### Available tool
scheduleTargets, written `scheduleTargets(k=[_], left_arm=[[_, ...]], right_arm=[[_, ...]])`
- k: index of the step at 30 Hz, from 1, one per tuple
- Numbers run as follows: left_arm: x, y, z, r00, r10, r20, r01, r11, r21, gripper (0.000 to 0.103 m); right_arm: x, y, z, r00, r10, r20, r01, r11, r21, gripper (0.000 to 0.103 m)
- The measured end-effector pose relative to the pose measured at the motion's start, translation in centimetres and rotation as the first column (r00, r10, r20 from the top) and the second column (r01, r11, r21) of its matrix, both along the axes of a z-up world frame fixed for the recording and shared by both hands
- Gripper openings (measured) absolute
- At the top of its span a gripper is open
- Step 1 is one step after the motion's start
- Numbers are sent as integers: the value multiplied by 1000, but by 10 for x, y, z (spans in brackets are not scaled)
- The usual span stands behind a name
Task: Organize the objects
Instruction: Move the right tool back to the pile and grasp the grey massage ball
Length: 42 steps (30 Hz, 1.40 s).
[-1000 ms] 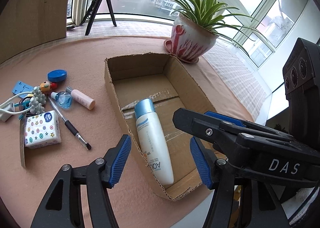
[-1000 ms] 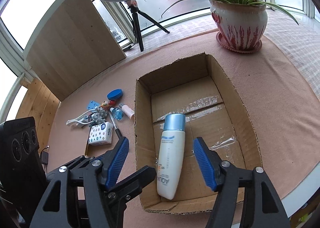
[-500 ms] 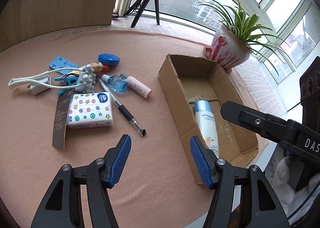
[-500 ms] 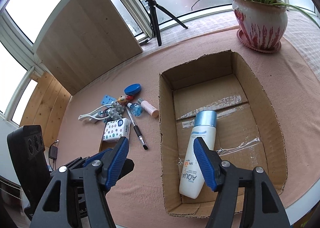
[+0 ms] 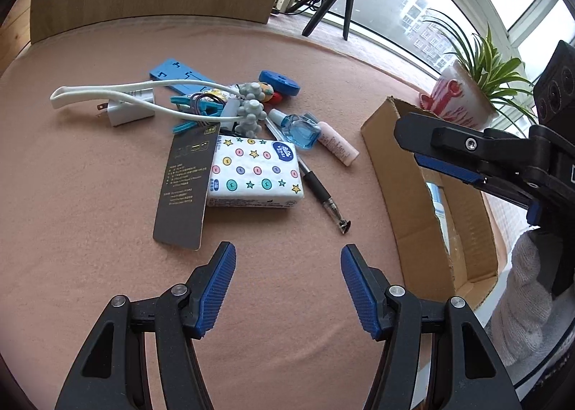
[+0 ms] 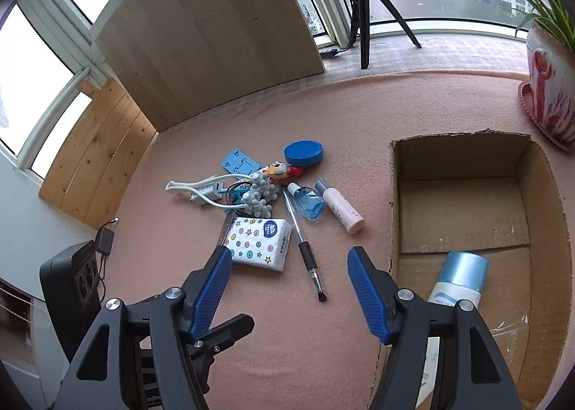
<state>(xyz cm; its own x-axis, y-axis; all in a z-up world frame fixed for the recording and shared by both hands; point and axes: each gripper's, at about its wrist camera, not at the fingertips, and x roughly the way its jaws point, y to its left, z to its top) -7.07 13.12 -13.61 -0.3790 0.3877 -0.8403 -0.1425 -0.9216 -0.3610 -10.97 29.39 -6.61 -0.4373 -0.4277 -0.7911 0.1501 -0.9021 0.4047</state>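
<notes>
One cardboard box (image 6: 478,219) sits on the pink cloth (image 5: 90,194), ahead and to the right of both grippers, with one white bottle (image 6: 458,284) with a blue cap lying inside it at the near end. The loose pile lies ahead of the grippers and left of the box: one tissue pack (image 5: 253,172) with stars and dots, one dark card (image 5: 187,187) leaning against its left side, one pen (image 5: 316,187) running along its right side, one pink tube (image 5: 337,144), one small blue glass bottle (image 5: 300,129), one round blue lid (image 5: 279,82), one grey knobbly toy (image 5: 251,111), one white plug and cable (image 5: 118,100) and one blue flat plastic piece (image 5: 179,75).

The left gripper (image 5: 287,287) hangs over bare cloth just short of the pen tip, its jaws apart and holding nothing. The right gripper (image 6: 287,291) hangs just short of the tissue pack and pen, jaws likewise apart and empty.

One potted plant (image 5: 463,93) stands beyond the box, and one tripod (image 6: 366,7) by the window.
</notes>
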Motion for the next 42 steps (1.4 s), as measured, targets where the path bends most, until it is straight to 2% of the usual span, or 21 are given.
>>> scheduleTargets(k=[6, 16, 20, 25, 27, 29, 31, 33, 39, 41, 42], left_arm=[[0, -20, -7, 999, 32, 12, -32, 999, -4, 64], [10, -49, 0, 998, 64, 2, -64, 998, 6, 64], [19, -62, 7, 997, 78, -9, -78, 997, 21, 64], [28, -81, 14, 995, 102, -21, -102, 995, 21, 64], [29, -87, 16, 993, 114, -22, -114, 993, 21, 64], [30, -92, 17, 992, 120, -25, -120, 993, 22, 64], [31, -97, 17, 992, 124, -26, -123, 992, 26, 64], [30, -101, 16, 992, 126, -26, -125, 992, 29, 64], [28, -112, 15, 990, 136, -29, -135, 990, 48, 64], [26, -114, 14, 990, 136, -29, -134, 990, 53, 64], [25, -115, 14, 990, 137, -30, -135, 989, 54, 64]], right_arm=[[-33, -22, -15, 997, 39, 61, -36, 999, -39, 58], [-91, -56, -21, 995, 59, 82, -58, 998, -13, 51], [-118, -77, -32, 992, 78, 102, -83, 996, 38, 51], [-147, -102, -58, 979, 106, 173, -119, 991, 65, 50], [-153, -109, -55, 985, 102, 137, -117, 988, 100, 50], [-161, -116, -57, 981, 112, 160, -130, 986, 105, 47], [-164, -121, -61, 972, 122, 201, -146, 983, 108, 40], [-160, -129, -69, 961, 149, 234, -191, 967, 167, 34], [-138, -119, -79, 941, 164, 297, -233, 949, 211, 31], [-129, -108, -83, 936, 157, 316, -225, 955, 194, 31], [-124, -101, -86, 928, 151, 341, -214, 964, 157, 31]])
